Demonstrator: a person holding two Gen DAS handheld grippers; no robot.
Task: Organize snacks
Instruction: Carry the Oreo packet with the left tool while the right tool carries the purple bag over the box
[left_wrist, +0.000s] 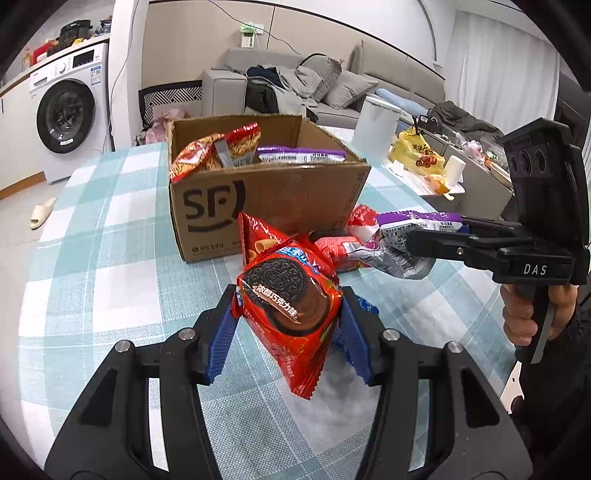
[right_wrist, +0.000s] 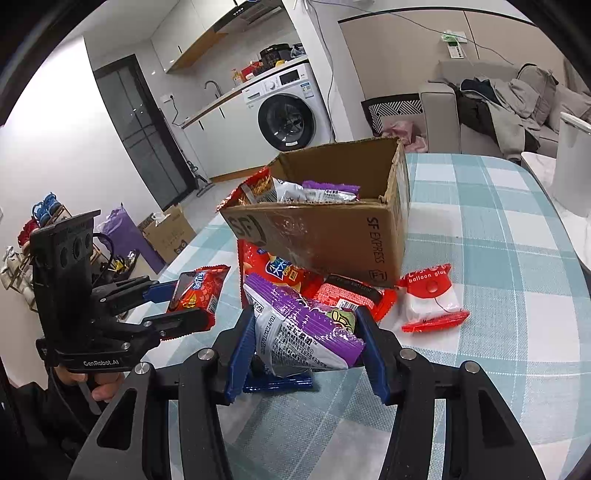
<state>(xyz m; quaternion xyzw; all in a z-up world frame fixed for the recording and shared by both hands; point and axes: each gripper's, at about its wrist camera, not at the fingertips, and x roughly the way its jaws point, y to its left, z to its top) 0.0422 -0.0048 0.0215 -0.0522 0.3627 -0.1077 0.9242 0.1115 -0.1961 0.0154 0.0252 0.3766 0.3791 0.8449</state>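
In our left gripper we hold the red cookie pack, clamped by its sides above the checked table. The right gripper squeezes the purple snack bag in the same way. Both packs look light, soft and a little slippery, so we judge the middle the safest place to hold. Behind them more snacks lie against the cardboard box, which is partly filled
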